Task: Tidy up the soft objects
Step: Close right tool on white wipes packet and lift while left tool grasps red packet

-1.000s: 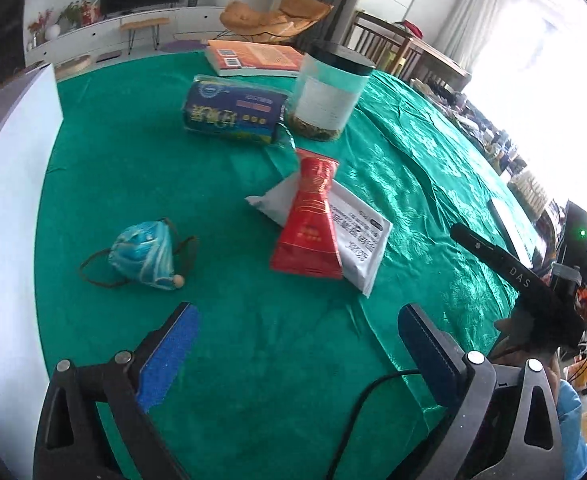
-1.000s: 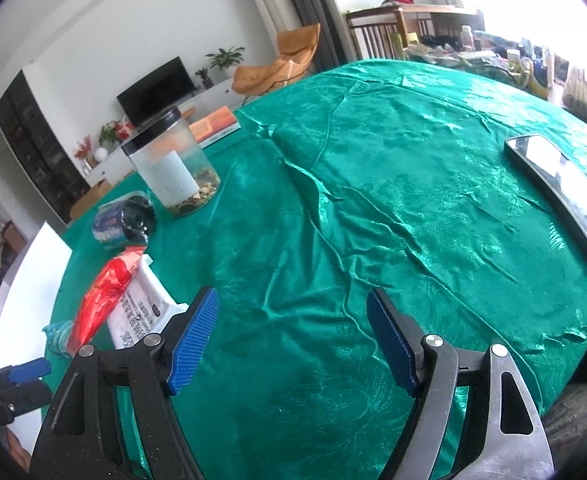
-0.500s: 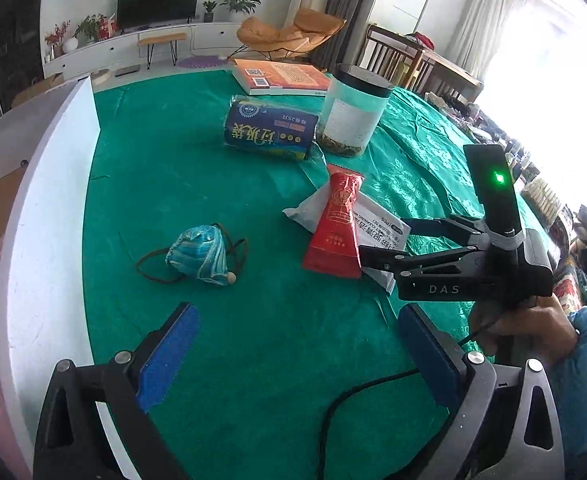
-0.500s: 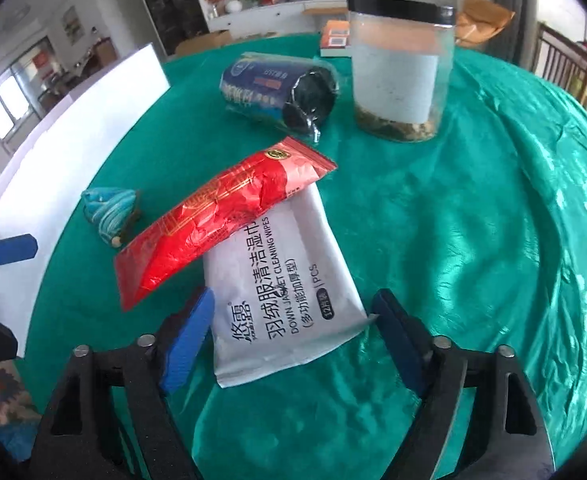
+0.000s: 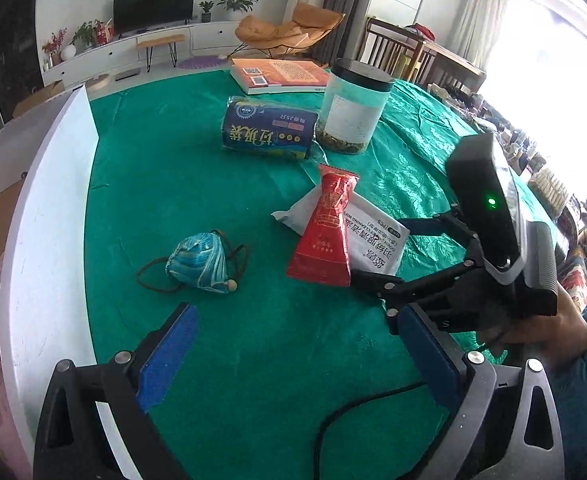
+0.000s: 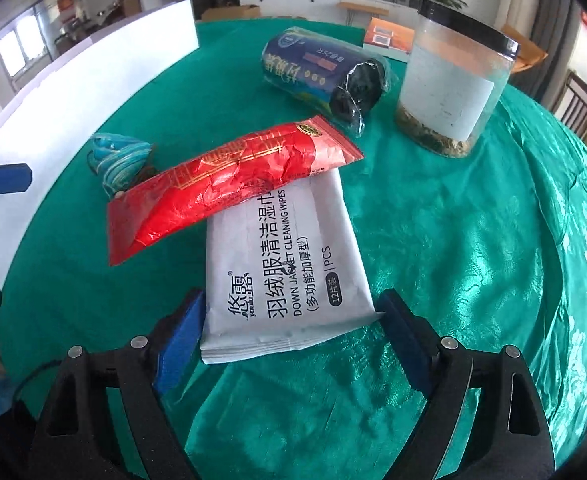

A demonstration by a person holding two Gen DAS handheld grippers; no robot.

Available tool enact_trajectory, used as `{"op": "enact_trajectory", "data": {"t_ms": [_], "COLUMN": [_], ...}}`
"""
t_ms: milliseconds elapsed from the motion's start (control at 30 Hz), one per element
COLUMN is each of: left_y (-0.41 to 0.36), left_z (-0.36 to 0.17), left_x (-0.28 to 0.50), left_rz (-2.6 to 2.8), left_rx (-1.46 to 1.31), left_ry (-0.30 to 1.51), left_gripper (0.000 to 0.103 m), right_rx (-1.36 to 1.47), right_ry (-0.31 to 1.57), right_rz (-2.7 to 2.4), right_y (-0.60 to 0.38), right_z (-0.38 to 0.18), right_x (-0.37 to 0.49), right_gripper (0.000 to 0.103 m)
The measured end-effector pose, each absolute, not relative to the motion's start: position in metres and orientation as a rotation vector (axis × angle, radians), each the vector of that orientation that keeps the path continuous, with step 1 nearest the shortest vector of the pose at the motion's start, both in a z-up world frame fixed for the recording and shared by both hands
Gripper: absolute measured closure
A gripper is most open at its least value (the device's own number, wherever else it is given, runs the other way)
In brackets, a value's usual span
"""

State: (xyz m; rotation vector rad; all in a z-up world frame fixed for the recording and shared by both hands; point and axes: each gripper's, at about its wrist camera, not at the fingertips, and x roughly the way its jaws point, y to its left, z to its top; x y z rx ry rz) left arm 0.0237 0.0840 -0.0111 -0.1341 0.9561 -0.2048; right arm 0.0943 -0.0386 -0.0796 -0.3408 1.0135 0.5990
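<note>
A white wipes pack (image 6: 289,272) lies on the green tablecloth (image 6: 473,264), and a red foil packet (image 6: 229,184) rests across its far end. My right gripper (image 6: 289,304) is open, pointing down, with the pack's near end between its blue pads; the pads stand at the pack's edges without squeezing it. In the left wrist view the right gripper (image 5: 389,254) reaches the pack (image 5: 373,236) from the right, beside the red packet (image 5: 325,236). A teal cloth pouch (image 5: 199,262) with a cord lies just ahead of my open, empty left gripper (image 5: 295,316).
A blue roll of bags (image 5: 267,132), a clear jar with a black lid (image 5: 353,108) and an orange book (image 5: 281,76) sit farther back. A white board (image 5: 49,240) stands along the table's left edge. A black cable (image 5: 357,408) trails near the left gripper.
The right gripper swung in from the bare cloth on the right, rolled over and came down around the wipes pack, jaws wider than before. The left gripper has barely moved.
</note>
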Motion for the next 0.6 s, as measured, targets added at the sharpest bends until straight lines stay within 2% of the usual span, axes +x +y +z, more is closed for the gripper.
{"op": "enact_trajectory", "data": {"t_ms": [167,233,300,400,467,600], "left_y": [0.081,0.082,0.084,0.082,0.076,0.045], "left_z": [-0.008,-0.007,-0.008,-0.019,-0.023,-0.021], "left_x": [0.025,0.024,0.024,0.031,0.036,0.052], "left_rz": [-0.207,-0.201,-0.202,-0.208,-0.225,-0.284], "left_rx": [-0.106,-0.088,-0.093,-0.128,-0.151,-0.114], "left_ry": [0.953,0.944,0.938,0.968,0.983,0.976], "left_gripper": [0.003,0.003,0.003,0.003,0.003,0.003], "right_rx": [-0.339,-0.329,-0.330,-0.481,-0.535,-0.268], "right_ry": [1.022,1.005,1.033,0.921,0.920,0.996], "right_rz": [0.630,0.621,0.555,0.436,0.331,0.338], "right_y": [-0.027,-0.033,-0.044,-0.061,-0.083,-0.146], "right_z": [-0.078,-0.077,-0.069,-0.047,-0.047,-0.038], "right_x": [0.115,0.115,0.113,0.096,0.104,0.118], "right_gripper": [0.017,0.031,0.034,0.034,0.034,0.034]}}
